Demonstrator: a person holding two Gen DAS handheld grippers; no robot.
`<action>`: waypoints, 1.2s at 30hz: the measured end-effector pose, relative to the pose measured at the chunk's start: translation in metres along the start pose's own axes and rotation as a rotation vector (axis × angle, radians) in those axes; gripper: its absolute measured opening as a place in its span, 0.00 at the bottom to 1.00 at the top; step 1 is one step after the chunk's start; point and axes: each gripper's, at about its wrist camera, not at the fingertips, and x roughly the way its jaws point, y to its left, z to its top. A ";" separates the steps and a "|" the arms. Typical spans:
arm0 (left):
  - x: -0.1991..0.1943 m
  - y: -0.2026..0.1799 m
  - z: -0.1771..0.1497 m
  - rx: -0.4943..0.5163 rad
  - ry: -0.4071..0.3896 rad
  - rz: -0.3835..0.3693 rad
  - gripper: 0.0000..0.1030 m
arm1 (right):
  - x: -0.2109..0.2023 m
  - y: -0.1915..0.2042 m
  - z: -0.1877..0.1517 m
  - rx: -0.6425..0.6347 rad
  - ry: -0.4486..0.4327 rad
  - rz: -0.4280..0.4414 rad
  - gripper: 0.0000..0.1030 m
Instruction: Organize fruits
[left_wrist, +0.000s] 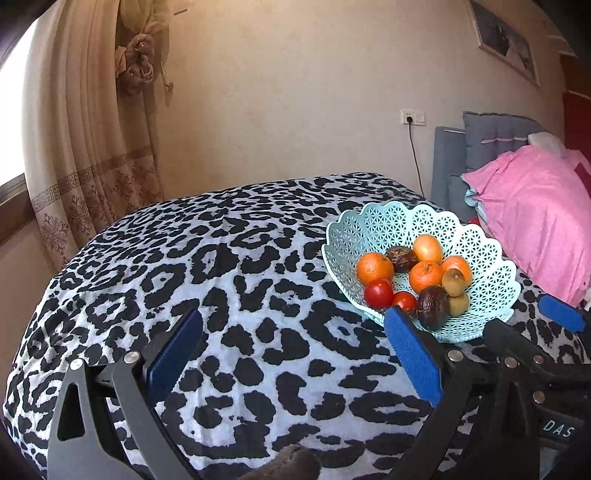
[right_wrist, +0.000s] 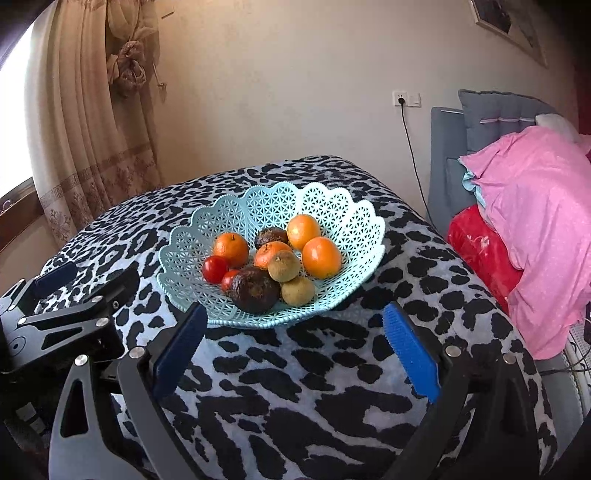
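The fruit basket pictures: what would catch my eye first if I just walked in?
Most likely the pale blue lattice basket heaped with oranges, red tomatoes and dark brown fruit, sitting on a bold black-and-white leopard-print cover. To the right, a bright pink pillow stands out. Blue-padded jaws frame the foreground, open and empty.

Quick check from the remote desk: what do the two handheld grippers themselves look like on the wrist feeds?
Both match: the left gripper and right gripper each have two flat rectangular fingers faced with ribbed bright blue pads, carried on dark grey metal linkage arms with triangular cut-outs and silver round pivot bolts. The right gripper's black body shows white lettering "DAS" at the left wrist view's edge. No sleeve or cable on them is visible.
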 end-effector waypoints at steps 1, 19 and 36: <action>0.001 0.000 0.000 0.000 0.003 -0.002 0.95 | 0.001 0.000 0.000 0.002 0.002 -0.002 0.94; 0.008 -0.006 -0.006 0.025 0.027 0.015 0.95 | 0.006 -0.006 -0.002 0.030 0.011 -0.018 0.95; 0.007 -0.004 -0.006 0.016 0.026 0.018 0.95 | 0.008 -0.002 -0.003 0.006 0.014 -0.013 0.95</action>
